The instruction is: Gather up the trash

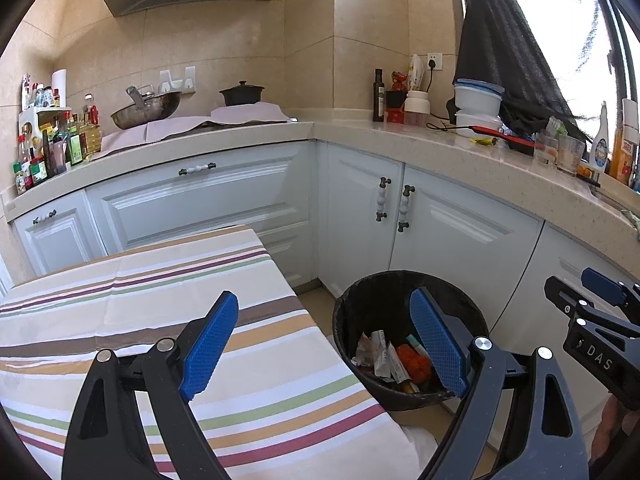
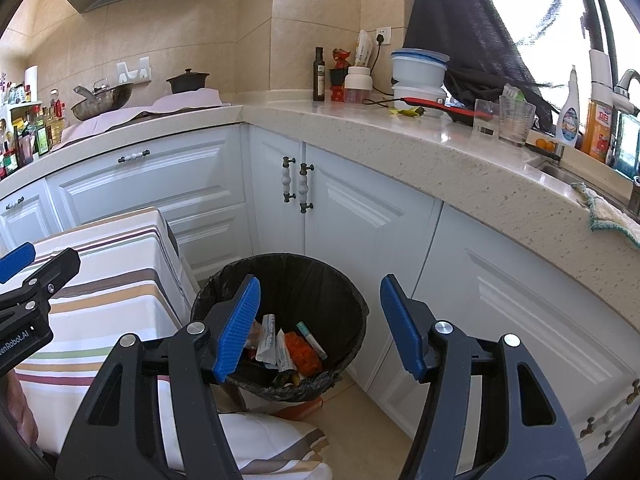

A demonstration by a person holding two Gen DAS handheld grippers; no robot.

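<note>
A black trash bin (image 1: 360, 308) (image 2: 344, 292) lined with a black bag stands on the floor beside the striped table. Inside lie wrappers (image 1: 382, 354) (image 2: 269, 338) and an orange crumpled piece (image 1: 418, 362) (image 2: 304, 354). My left gripper (image 1: 324, 344) is open and empty, spanning the table's corner and the bin's left side. My right gripper (image 2: 320, 328) is open and empty, held above the bin's right half. The right gripper also shows at the right edge of the left wrist view (image 1: 600, 304). The left gripper shows at the left edge of the right wrist view (image 2: 24, 276).
A table with a striped cloth (image 1: 140, 320) (image 2: 100, 280) stands left of the bin. White cabinets (image 1: 440, 240) (image 2: 360, 220) run behind under an L-shaped counter (image 2: 440, 148) with bottles, containers, glasses (image 2: 516, 122), a wok (image 1: 146, 110) and a pot. A sink (image 2: 560, 172) is at far right.
</note>
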